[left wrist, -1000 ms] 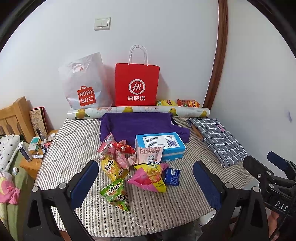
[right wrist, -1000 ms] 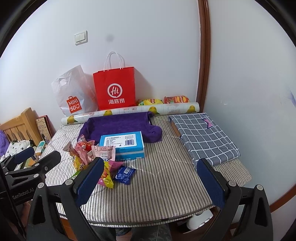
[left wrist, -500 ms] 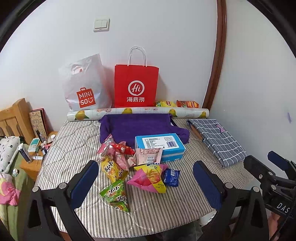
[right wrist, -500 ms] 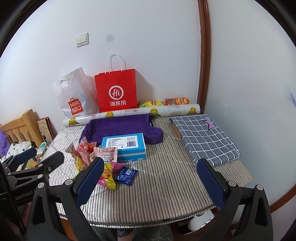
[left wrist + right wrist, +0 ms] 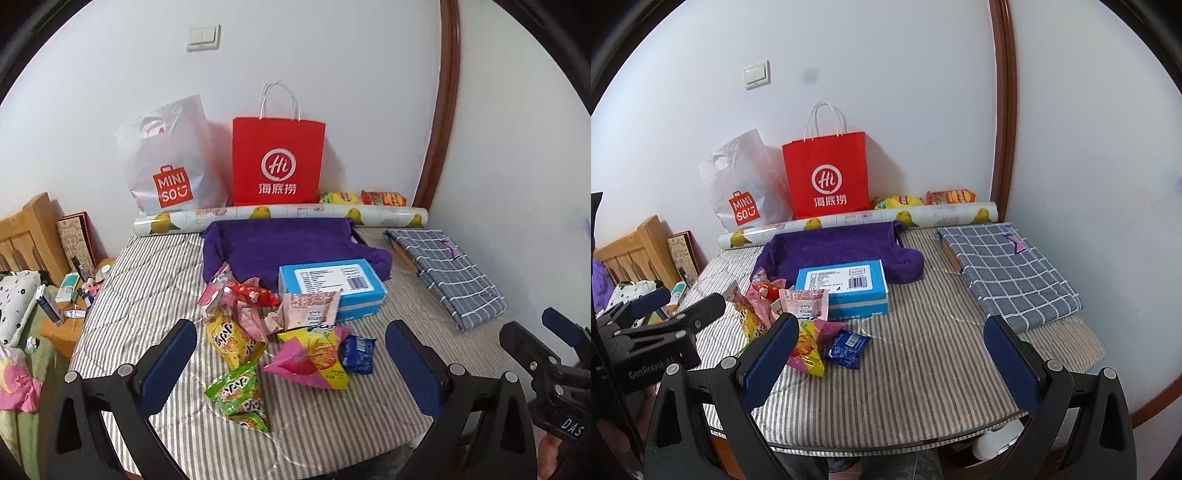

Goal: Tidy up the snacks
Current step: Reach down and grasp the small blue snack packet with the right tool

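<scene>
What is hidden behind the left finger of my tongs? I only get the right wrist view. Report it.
Observer: A green snack packet lies there. It is the snack nearest the front edge of the table, just in front of a yellow packet.
Operator: Check the left tongs. Tell me whether they hold anything.
Observer: The left tongs are open and hold nothing. They are aimed over the snack pile.
Operator: Now report what is down past the table's left side.
Observer: A pink cloth lies low there, below a small wooden stand cluttered with small items.
</scene>
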`<act>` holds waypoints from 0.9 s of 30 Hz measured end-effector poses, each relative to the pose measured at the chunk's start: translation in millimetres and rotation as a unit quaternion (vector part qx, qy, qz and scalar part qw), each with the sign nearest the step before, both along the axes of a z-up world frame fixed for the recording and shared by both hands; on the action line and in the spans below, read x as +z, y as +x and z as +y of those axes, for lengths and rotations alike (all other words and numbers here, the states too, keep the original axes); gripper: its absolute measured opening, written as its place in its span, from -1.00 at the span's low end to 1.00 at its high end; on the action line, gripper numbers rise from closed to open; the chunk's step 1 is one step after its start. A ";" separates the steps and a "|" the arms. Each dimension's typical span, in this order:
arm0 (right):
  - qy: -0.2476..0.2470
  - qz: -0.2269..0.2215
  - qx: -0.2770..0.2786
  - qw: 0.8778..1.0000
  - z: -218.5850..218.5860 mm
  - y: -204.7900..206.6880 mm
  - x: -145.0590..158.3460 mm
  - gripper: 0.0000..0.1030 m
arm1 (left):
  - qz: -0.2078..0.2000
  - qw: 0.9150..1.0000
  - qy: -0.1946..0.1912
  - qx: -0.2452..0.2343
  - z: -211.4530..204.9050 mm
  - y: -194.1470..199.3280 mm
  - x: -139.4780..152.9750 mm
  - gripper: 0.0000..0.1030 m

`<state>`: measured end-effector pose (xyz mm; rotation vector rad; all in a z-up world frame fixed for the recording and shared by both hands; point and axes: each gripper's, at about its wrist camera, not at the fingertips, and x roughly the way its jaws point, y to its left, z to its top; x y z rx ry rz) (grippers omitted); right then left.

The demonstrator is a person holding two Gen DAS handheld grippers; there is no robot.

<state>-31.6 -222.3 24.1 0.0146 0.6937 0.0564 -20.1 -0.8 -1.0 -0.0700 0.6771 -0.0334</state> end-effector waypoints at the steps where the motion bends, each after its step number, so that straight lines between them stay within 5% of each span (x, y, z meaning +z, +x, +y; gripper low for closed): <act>1: 0.002 0.004 0.000 1.000 -0.8 2.6 -4.1 0.94 | 0.004 1.000 -0.001 0.001 3.0 3.6 -2.7 0.99; 6: 0.008 0.042 -0.001 0.999 -2.2 24.0 -34.4 0.87 | 0.031 0.999 -0.006 0.021 23.9 23.6 -24.4 0.99; 19: 0.064 0.178 0.026 0.982 15.5 87.0 -146.0 0.28 | 0.100 0.994 -0.024 0.046 66.8 53.9 -92.2 0.98; 27: 0.106 0.200 0.021 0.974 29.1 111.5 -166.8 0.22 | 0.110 0.992 -0.042 0.044 83.3 67.0 -101.7 0.98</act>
